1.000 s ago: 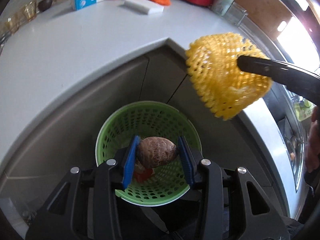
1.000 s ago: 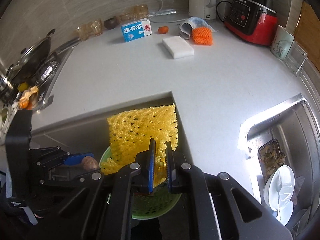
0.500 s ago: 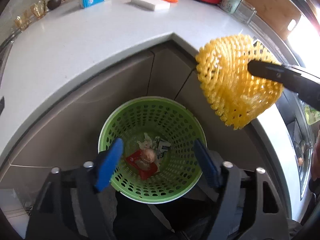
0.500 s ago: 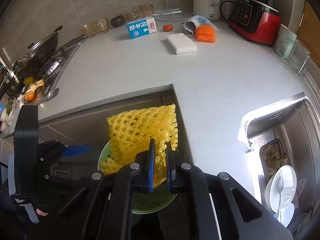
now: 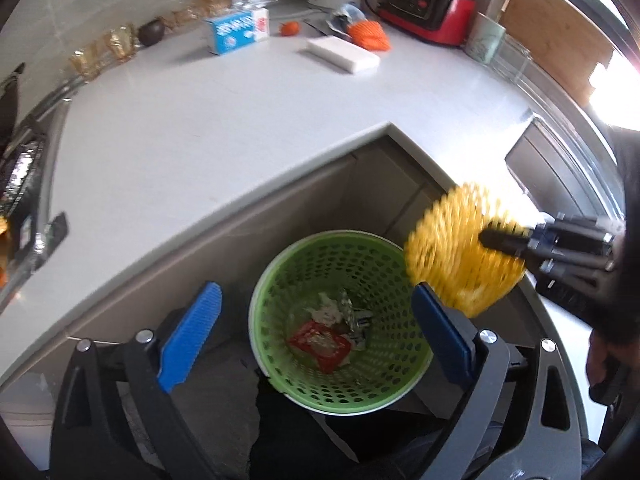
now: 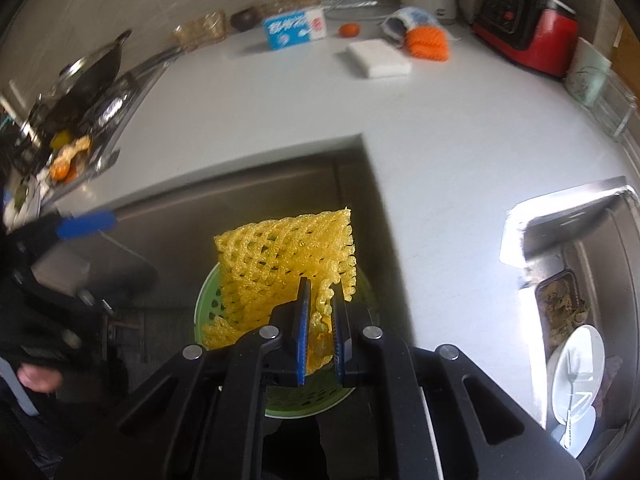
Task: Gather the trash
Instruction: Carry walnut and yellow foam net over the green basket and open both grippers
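My right tongs' ribbed blue pads (image 6: 301, 332) pinch yellow foam netting (image 6: 280, 256); below, a perforated green plastic basket (image 5: 304, 384), beside the smooth matt white countertop (image 5: 240, 128).

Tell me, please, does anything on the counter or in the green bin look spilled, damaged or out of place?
Nothing looks spilled or damaged. The green bin stands upright with wrappers at its bottom. On the counter, an orange foam net and a small orange fruit lie loose. The right gripper holds a yellow foam net above the bin.
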`<state>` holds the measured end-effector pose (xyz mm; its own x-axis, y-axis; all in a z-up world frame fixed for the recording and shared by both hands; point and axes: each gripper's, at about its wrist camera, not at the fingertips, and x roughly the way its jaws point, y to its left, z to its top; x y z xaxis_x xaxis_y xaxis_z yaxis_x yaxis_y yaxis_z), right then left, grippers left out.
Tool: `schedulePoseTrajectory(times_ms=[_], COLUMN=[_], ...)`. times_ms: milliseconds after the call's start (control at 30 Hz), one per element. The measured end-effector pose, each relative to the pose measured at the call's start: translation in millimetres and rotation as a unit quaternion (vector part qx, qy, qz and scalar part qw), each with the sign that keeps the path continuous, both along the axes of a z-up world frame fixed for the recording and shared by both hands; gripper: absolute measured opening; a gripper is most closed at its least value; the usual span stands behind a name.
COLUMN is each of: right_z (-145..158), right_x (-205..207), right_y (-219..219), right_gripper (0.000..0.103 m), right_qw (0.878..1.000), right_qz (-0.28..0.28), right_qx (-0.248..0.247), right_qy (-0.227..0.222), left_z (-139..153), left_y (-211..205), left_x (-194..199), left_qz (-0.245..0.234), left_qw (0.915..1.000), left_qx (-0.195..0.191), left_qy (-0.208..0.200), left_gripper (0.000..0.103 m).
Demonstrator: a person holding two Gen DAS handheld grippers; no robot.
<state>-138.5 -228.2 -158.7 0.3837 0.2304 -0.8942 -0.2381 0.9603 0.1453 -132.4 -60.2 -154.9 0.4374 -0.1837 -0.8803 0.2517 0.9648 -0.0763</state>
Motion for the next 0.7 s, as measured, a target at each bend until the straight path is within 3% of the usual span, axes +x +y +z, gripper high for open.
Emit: schedulePoseTrajectory(times_ms=[333, 433, 500, 700], right_z=[-47, -56, -55, -46], right_x=[3, 4, 3, 2], right_y=[36, 42, 45, 47], right_gripper=[0.015, 0.027, 0.042, 0.058], right_qw=[0.997, 0.996, 0.996, 0.997], right_qz=[0.052, 0.059, 0.059, 0.060], right_qx=[-0.034, -0.043, -0.044, -0.045], right_qy=[0.037, 0.046, 0.045, 0.034], left_z=[12, 12, 12, 11], left_y=[43, 53, 58, 64], left_x=[-6, -9, -11, -15], left_qz=[0.069, 0.085, 0.092, 0.105], left_qw=[0.9975, 0.9962, 0.9956, 0.9943], left_qx=[-0.004, -0.008, -0.008, -0.013], left_qy=[-0.014, -0.013, -0.013, -0.012], left_gripper=[0.094, 0.094, 0.094, 0.094])
